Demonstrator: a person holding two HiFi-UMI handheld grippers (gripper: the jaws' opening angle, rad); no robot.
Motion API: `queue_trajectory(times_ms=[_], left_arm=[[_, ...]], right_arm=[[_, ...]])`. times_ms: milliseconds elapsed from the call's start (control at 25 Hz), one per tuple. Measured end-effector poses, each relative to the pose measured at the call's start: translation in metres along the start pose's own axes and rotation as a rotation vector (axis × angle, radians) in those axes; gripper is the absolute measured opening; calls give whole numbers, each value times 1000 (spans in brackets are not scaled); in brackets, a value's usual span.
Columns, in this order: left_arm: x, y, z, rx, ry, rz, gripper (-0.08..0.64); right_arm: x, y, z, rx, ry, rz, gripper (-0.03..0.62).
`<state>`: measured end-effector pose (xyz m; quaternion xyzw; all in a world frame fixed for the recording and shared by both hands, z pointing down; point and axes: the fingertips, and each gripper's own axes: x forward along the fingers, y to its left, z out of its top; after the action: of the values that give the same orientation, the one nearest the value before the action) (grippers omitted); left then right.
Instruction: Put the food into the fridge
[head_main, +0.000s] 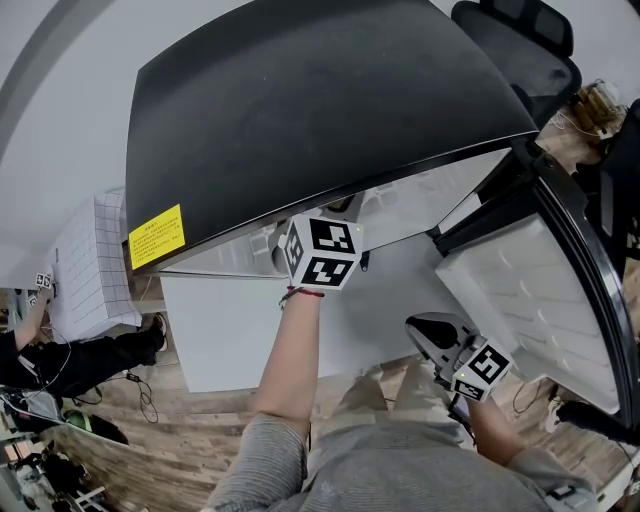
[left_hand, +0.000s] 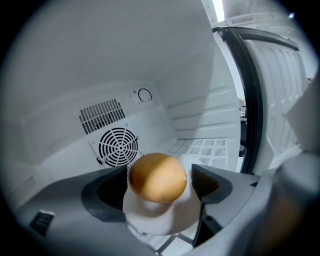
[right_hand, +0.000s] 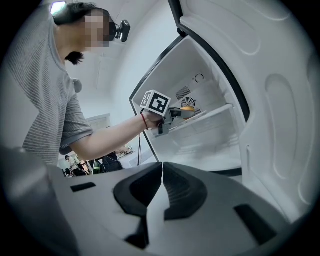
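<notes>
A round brown-topped bun on a white base (left_hand: 156, 176) sits between the jaws of my left gripper (left_hand: 160, 187), which is shut on it. That gripper reaches into the upper compartment of the open fridge (left_hand: 150, 60), just above the white shelf (left_hand: 205, 149). The right gripper view shows the same: left gripper (right_hand: 176, 114), bun (right_hand: 188, 108), shelf (right_hand: 212, 113). From the head view, the left gripper (head_main: 335, 235) disappears under the fridge's black top (head_main: 320, 100). My right gripper (right_hand: 161, 172) is shut and empty, hanging low by the open door (head_main: 530, 300).
A round fan grille (left_hand: 118, 146) and a vent (left_hand: 101, 115) are on the fridge's back wall. The open door (right_hand: 280, 130) stands to the right. A black office chair (head_main: 520, 40) stands behind the fridge. Other people (right_hand: 95, 162) are in the room's far left.
</notes>
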<state>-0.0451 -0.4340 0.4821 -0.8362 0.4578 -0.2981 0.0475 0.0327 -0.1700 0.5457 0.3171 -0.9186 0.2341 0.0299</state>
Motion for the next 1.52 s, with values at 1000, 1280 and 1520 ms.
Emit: queue_trajectory(times_ms=[1000, 1280, 1520], left_arm=[[-104, -12, 5, -111, -170, 101, 166], [-112, -3, 8, -136, -191, 112, 12], [-112, -3, 4, -174, -188, 87, 12]], right_arm=[[-4, 25, 19, -49, -36, 5, 12], [-5, 28, 23, -60, -39, -2, 12], [-4, 29, 27, -68, -42, -6, 12]])
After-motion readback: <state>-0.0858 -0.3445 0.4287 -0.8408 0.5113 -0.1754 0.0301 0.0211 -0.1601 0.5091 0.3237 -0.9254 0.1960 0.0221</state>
